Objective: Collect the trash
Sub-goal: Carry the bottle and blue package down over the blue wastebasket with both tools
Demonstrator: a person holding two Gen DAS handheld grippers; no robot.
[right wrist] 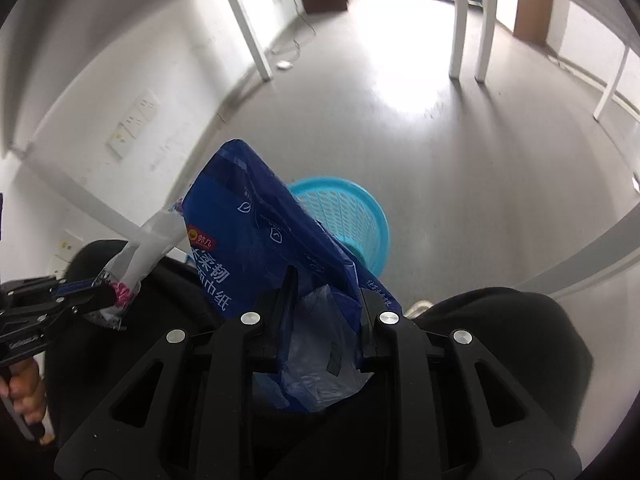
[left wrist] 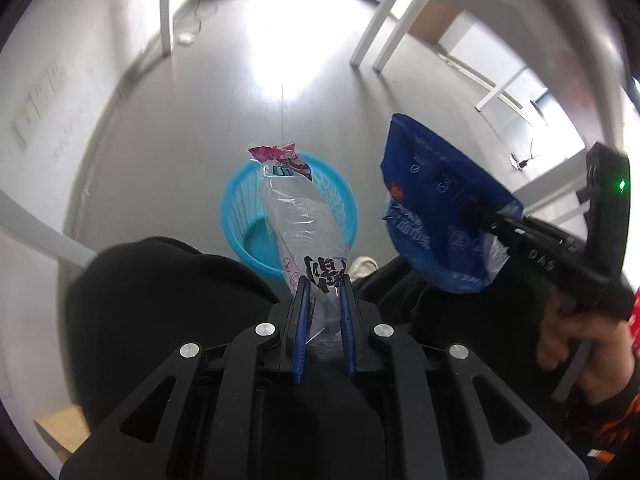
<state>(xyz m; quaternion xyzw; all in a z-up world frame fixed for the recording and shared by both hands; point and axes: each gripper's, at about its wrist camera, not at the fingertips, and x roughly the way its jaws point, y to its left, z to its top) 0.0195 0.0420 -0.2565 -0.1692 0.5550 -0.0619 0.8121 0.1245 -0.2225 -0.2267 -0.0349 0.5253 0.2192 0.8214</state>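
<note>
My left gripper (left wrist: pixel 325 282) is shut on a clear plastic wrapper (left wrist: pixel 298 216) with a pink end, which juts out over the light-blue bin (left wrist: pixel 236 216) on the floor. My right gripper (right wrist: pixel 329 276) is shut on a crumpled blue tissue pack wrapper (right wrist: pixel 256 232), held just left of and above the same bin (right wrist: pixel 360 208). In the left wrist view the right gripper (left wrist: pixel 476 216) and the blue wrapper (left wrist: pixel 432 200) hang to the right of the bin. In the right wrist view the left gripper (right wrist: pixel 108 296) holds the clear wrapper (right wrist: pixel 152 240) at the lower left.
The bin looks empty inside. The person's black-trousered knees (left wrist: pixel 160 300) and a white shoe (left wrist: pixel 362 266) lie below the grippers. White table legs (right wrist: pixel 468 32) stand on the grey floor, with a white wall (right wrist: pixel 120 80) to the left.
</note>
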